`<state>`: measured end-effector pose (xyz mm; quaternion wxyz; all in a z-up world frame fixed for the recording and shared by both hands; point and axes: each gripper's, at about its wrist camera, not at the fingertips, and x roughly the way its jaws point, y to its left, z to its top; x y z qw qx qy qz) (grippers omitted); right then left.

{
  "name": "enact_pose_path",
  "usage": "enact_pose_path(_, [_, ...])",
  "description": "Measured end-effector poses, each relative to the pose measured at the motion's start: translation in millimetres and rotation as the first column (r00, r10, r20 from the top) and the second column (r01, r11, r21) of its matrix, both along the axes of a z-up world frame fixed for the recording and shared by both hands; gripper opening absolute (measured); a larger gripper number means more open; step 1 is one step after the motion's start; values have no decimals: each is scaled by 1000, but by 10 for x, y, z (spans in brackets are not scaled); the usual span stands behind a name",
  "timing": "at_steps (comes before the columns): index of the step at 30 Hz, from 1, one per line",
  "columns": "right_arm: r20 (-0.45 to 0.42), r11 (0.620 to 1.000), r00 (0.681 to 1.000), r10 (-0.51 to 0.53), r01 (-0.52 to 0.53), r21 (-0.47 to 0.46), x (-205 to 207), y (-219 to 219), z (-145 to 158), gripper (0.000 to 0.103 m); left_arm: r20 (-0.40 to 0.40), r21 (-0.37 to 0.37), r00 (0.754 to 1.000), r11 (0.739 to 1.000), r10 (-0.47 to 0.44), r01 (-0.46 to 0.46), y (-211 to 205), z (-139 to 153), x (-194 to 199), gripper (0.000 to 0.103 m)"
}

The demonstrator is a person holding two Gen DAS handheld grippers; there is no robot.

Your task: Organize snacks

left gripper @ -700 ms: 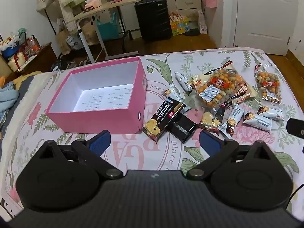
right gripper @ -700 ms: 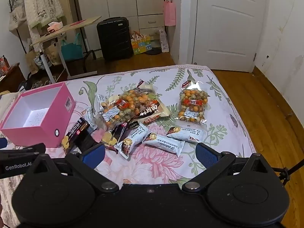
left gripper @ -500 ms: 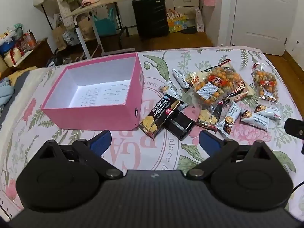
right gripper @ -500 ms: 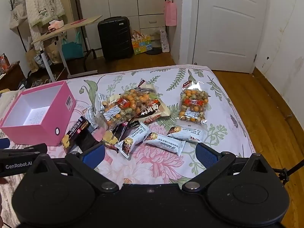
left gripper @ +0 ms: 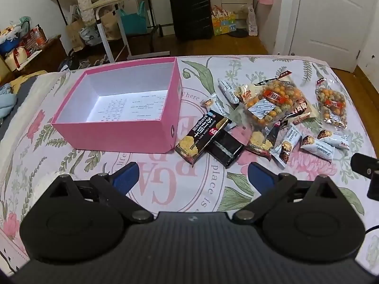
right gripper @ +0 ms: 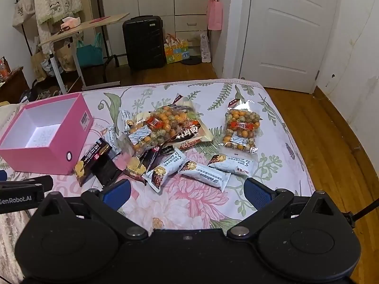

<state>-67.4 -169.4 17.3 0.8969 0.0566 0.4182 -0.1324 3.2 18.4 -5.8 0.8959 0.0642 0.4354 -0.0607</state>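
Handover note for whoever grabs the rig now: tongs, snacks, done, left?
Left tongs: open, empty, above the bedspread in front of the pink box.
Right tongs: open, empty, near the white bars.
Box holds no snacks, only a printed sheet on its floor.
Snacks all lie on the bed right of the box; black cracker pack is nearest it, one nut bag lies apart.
Done: nothing. Left: box every snack.

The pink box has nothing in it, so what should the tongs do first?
Probably reach the left tongs, open and holding nothing, toward the black cracker pack. It lies nearest them, right beside the pink box, so it is the shortest carry.
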Motion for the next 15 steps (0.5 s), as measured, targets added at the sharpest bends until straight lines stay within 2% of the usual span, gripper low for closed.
enact_pose_path(15, [-16,1000,1000,-20,21,10,-69,-84,-65,102,-35,-5,998,999,-45,44,-110,-60,-106,100])
